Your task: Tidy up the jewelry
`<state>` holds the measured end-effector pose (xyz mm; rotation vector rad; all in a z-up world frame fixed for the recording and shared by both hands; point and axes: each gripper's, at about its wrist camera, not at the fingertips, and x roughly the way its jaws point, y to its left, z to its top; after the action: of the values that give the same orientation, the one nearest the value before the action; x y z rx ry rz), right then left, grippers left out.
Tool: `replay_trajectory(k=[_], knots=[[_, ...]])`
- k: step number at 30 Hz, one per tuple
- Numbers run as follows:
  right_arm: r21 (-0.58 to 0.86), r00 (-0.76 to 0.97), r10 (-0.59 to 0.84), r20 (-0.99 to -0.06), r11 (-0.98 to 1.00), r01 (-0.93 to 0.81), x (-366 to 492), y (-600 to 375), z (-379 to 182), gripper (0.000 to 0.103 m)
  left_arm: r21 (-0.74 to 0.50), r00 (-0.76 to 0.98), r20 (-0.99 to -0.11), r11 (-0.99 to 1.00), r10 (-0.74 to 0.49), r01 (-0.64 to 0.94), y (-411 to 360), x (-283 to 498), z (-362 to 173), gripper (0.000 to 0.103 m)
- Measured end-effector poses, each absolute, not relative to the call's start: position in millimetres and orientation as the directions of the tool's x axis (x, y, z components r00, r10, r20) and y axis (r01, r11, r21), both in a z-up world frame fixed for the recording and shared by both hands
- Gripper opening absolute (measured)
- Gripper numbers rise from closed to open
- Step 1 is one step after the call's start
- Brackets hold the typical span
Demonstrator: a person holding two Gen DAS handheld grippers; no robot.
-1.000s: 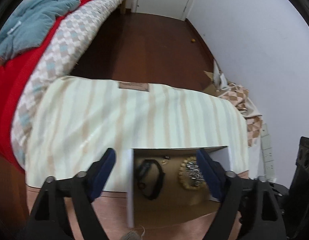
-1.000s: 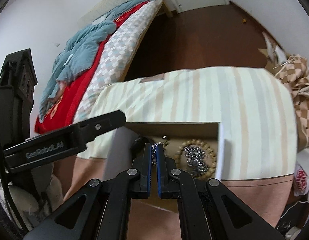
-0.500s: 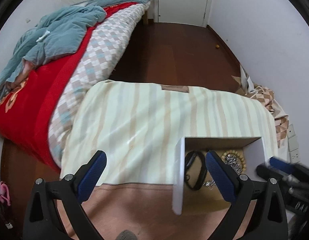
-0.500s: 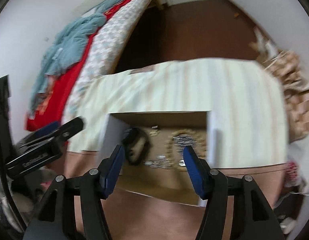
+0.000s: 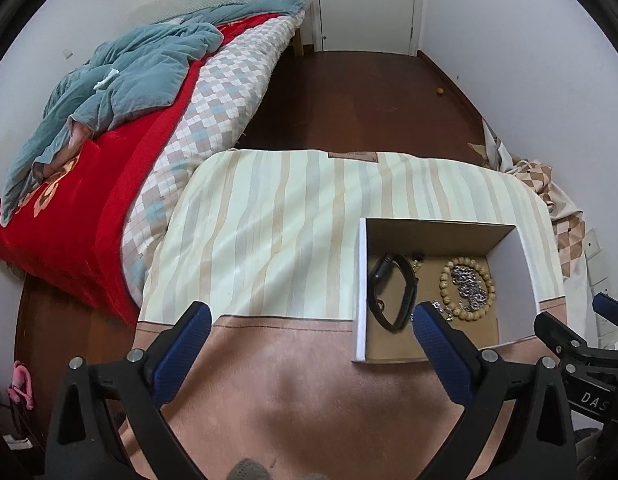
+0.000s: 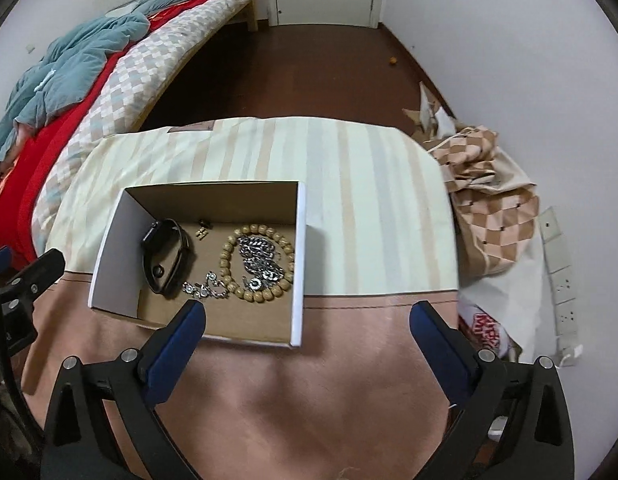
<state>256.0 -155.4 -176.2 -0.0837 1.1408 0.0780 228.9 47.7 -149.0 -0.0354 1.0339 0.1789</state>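
The right gripper [image 6: 307, 310] hangs above the near, pinkish edge of the table with its blue-padded fingers [image 6: 177, 344] spread wide and nothing between them; the left gripper [image 5: 311, 312] is likewise splayed apart and empty, off to the left of the box. Just beyond the right gripper's left finger sits an open cardboard box [image 6: 297, 264] with white outer walls and a brown inside, resting on the striped tablecloth [image 6: 349, 160] where the cream stripes meet the pink border. Inside it, the black smart band [image 6: 167, 256] lies curled at the left, close to the wall. A wooden bead bracelet [image 6: 257, 262] lies in a ring at the right, with a heap of silver chain [image 6: 261, 250] piled inside the ring and partly across the beads. A thinner silver chain [image 6: 205, 290] trails along the box floor between the band and the beads, touching the bracelet's near edge. A small pair of metal pieces [image 6: 203, 229], too small to make out, sits near the back wall. Beyond the table there is dark wood floor [image 6: 309, 68], a bed [image 5: 109, 140] with a red blanket and a rumpled blue-grey quilt on the left, and a checked fabric bag [image 6: 489, 200] by the wall on the right.
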Motion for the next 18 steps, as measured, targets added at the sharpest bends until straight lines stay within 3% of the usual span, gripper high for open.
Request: replay_trajectory(k=[9,18], knots=[[-0.033,0.471,0.010,-0.882,0.996,-0.083,230,-162,-142,0.103,0.033,0.549,-0.827,0.985,0.122,-0.170,37,199,-114,0.103],[-0.030,0.585,0.017,-0.811,0.997,-0.071,176,-173,-71,0.103,0.019,0.617,-0.775,0.981,0.136,-0.192,32,150,-60,0.103]])
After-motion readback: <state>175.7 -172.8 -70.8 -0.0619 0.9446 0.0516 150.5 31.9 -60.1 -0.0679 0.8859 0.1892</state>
